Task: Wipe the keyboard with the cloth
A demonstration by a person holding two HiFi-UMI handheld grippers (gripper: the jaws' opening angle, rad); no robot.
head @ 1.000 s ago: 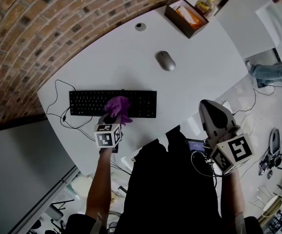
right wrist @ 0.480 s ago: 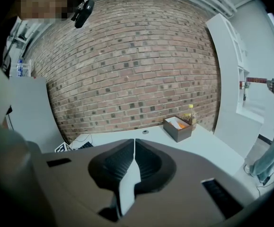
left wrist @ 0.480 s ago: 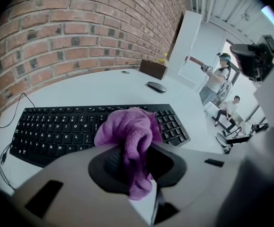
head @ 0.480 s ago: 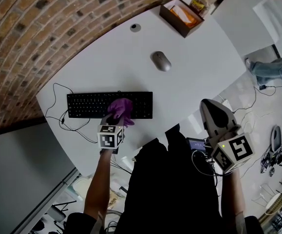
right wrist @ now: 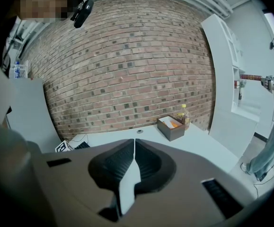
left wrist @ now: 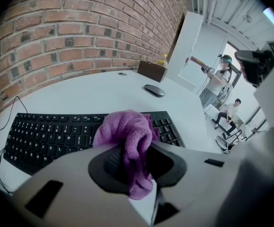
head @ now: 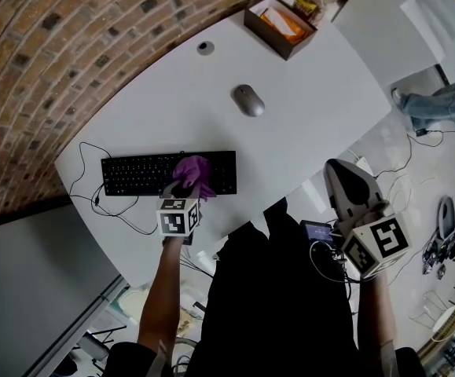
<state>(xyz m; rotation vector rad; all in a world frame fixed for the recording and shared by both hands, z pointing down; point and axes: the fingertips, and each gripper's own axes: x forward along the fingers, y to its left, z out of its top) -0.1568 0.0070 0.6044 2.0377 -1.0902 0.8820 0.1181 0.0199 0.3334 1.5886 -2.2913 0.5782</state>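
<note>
We look down on the white desk (head: 211,100) set against the brick wall. The black keyboard (head: 137,175) lies near its front edge, with its cable looped off to the left. The right gripper (right wrist: 133,150) hangs beyond the desk's edge, well apart from the keyboard. Its jaws are closed together with nothing between them, so we judge it has no part in the wipe at this point. The left gripper (head: 180,199) points down at the keyboard, and its jaws are clamped on the purple cloth (left wrist: 127,131). The cloth bunches out ahead of them and sits on the keys right of the middle, short of the number pad.

We judge the wipe is under way but unfinished. The cloth is on the keys, and the long run of keys to its left and the pad to its right are uncovered. No view shows which keys are already clean. A grey mouse (head: 248,100) sits farther back on the desk, untouched.
</note>
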